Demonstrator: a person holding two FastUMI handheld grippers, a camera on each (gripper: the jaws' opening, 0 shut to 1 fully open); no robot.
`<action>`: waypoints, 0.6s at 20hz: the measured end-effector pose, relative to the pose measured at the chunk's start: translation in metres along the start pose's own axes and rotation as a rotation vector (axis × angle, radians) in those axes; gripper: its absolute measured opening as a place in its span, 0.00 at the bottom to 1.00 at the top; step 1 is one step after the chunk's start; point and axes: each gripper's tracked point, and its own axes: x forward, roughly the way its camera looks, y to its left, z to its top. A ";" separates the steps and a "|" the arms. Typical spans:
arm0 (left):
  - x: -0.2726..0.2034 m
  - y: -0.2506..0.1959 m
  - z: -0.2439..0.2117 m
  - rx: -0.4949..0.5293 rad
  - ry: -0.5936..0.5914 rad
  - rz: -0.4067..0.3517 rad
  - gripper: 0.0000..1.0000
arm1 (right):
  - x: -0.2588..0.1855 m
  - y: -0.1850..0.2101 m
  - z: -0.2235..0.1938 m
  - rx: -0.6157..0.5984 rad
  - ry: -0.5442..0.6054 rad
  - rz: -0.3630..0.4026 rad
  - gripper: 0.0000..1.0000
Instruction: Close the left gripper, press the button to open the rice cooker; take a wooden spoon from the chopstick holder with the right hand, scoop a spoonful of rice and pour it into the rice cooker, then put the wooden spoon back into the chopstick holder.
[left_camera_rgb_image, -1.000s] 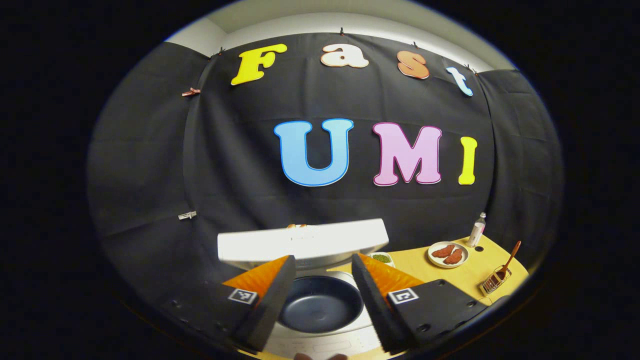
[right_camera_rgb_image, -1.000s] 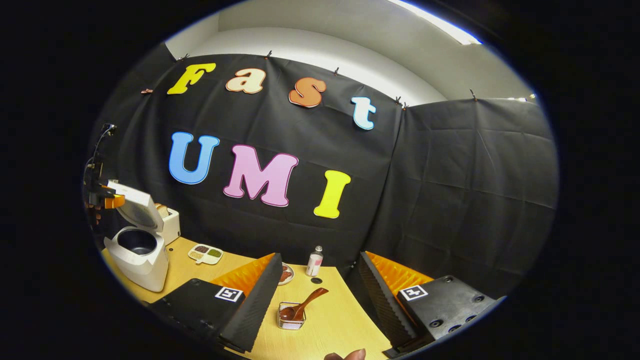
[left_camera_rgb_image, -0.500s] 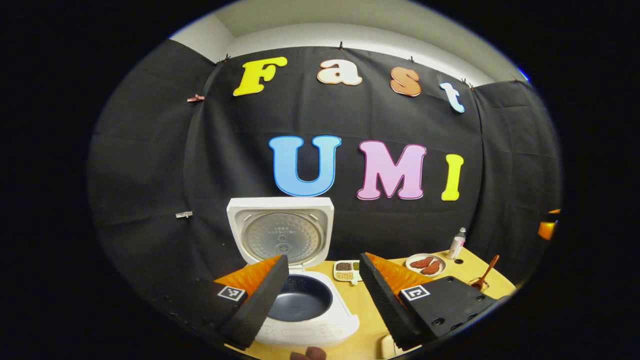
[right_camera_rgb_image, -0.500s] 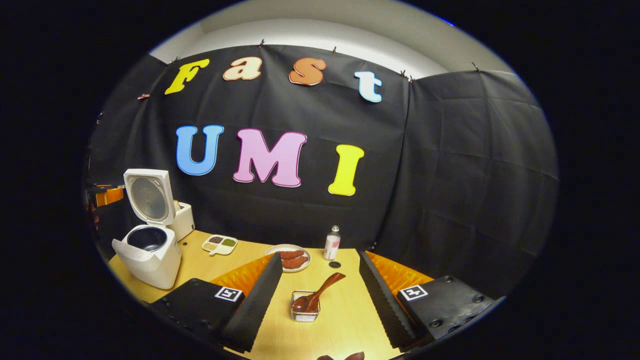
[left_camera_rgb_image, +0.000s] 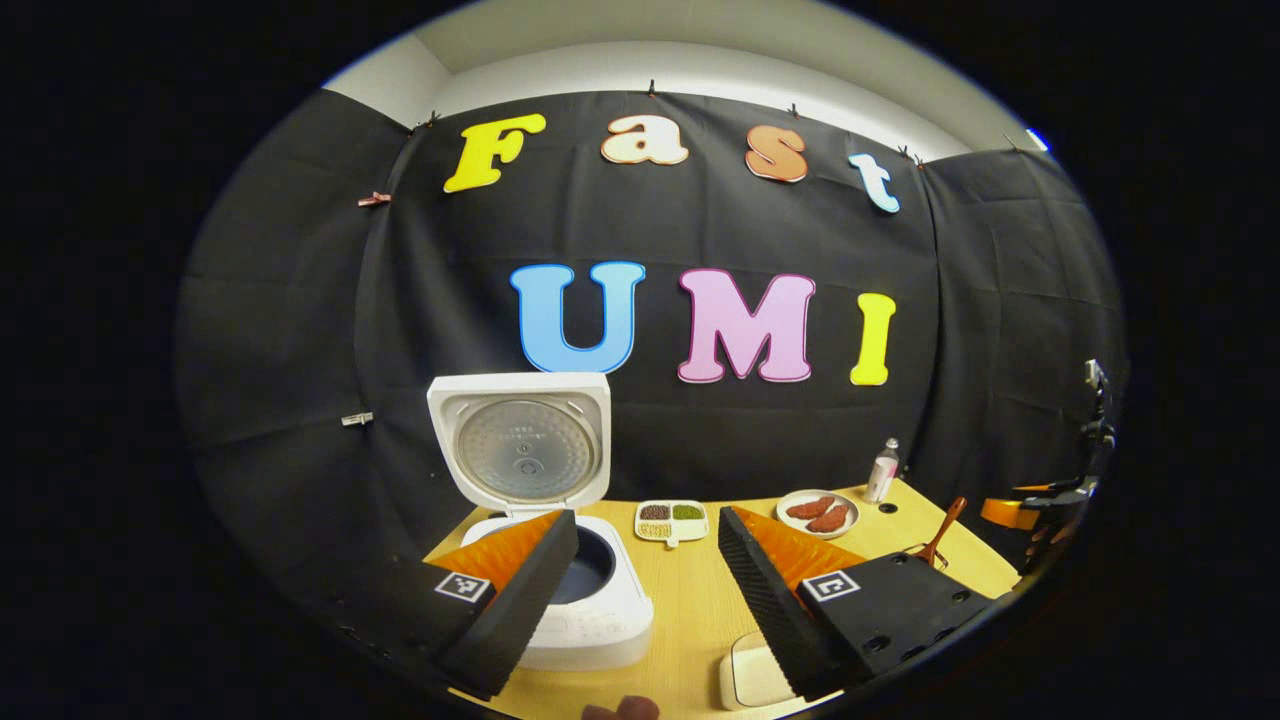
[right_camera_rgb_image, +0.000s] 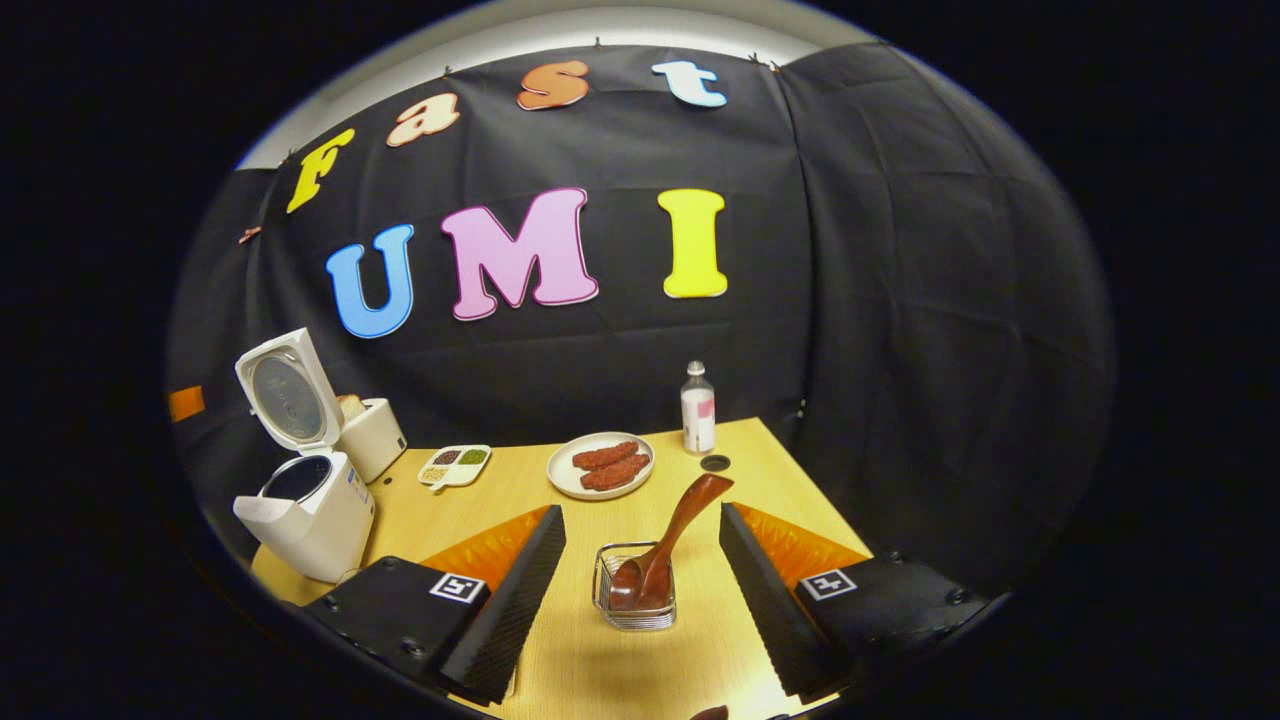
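Note:
The white rice cooker (left_camera_rgb_image: 600, 612) stands open, its lid (left_camera_rgb_image: 520, 440) upright and the dark inner pot showing. My left gripper (left_camera_rgb_image: 647, 532) hangs open and empty in front of the cooker, a little to its right. In the right gripper view the cooker (right_camera_rgb_image: 310, 515) is at the far left of the table. A brown wooden spoon (right_camera_rgb_image: 680, 530) leans in the wire chopstick holder (right_camera_rgb_image: 634, 605), bowl down and handle up to the right. My right gripper (right_camera_rgb_image: 640, 515) is open, one finger on each side of the holder, not touching it. The right gripper (left_camera_rgb_image: 1030, 510) also shows at the left gripper view's right edge.
On the wooden table (right_camera_rgb_image: 760, 470) are a divided dish of grains (right_camera_rgb_image: 455, 465), a plate of sausages (right_camera_rgb_image: 600, 465), a small bottle (right_camera_rgb_image: 697, 408) and a white toaster with bread (right_camera_rgb_image: 372, 438) behind the cooker. A white object (left_camera_rgb_image: 748, 680) lies near the table's front edge.
The cooker lid has swung up to fully open. My left gripper has pulled back from the cooker. My right gripper has come down and closer to the holder with the spoon.

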 end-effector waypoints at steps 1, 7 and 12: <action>-0.002 -0.002 -0.004 -0.004 0.014 0.001 0.97 | 0.011 -0.005 -0.011 0.034 0.025 0.005 0.98; -0.013 -0.009 -0.027 0.005 0.082 0.023 0.97 | 0.067 -0.021 -0.063 0.160 0.140 0.027 0.82; -0.017 -0.006 -0.038 0.009 0.115 0.056 0.97 | 0.101 -0.027 -0.080 0.199 0.181 0.025 0.58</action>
